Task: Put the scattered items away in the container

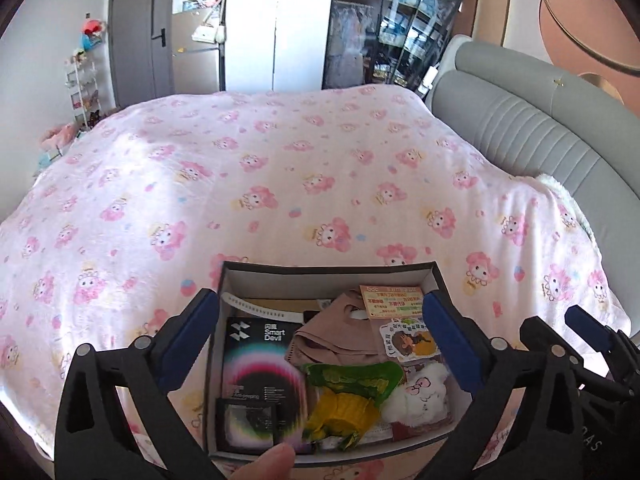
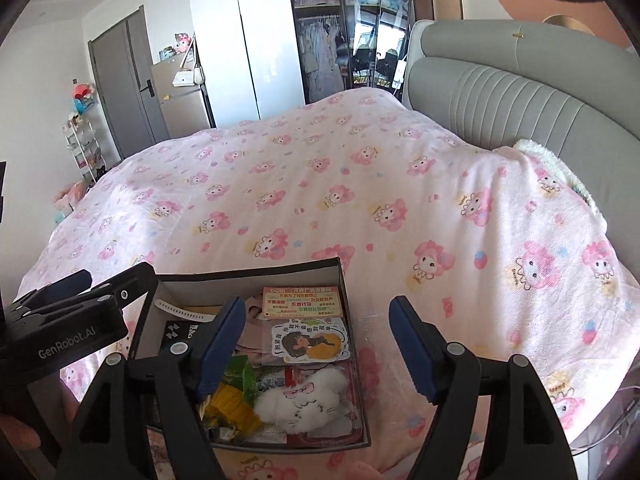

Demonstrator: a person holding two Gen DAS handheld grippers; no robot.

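An open dark cardboard box [image 1: 328, 269] sits on the pink blanket near the bed's front edge; it also shows in the right wrist view [image 2: 248, 268]. Inside lie a black Smart Devil package [image 1: 262, 364], a small black packet [image 1: 246, 420], a beige garment [image 1: 340, 340], a green and yellow wrapper [image 1: 348, 396], a white plush toy [image 1: 420, 396], stickers [image 1: 412, 344] and a white strap [image 1: 256, 306]. My left gripper [image 1: 320, 336] is open and empty, straddling the box. My right gripper [image 2: 316, 346] is open and empty over the box's right side.
The pink cartoon-print blanket [image 1: 280, 168] covers the whole bed. A grey padded headboard [image 1: 532, 128] runs along the right. A wardrobe [image 1: 360, 24], a grey door [image 1: 140, 36] and a white shelf rack [image 1: 82, 88] stand beyond the bed. A thumb [image 1: 268, 462] shows at the bottom.
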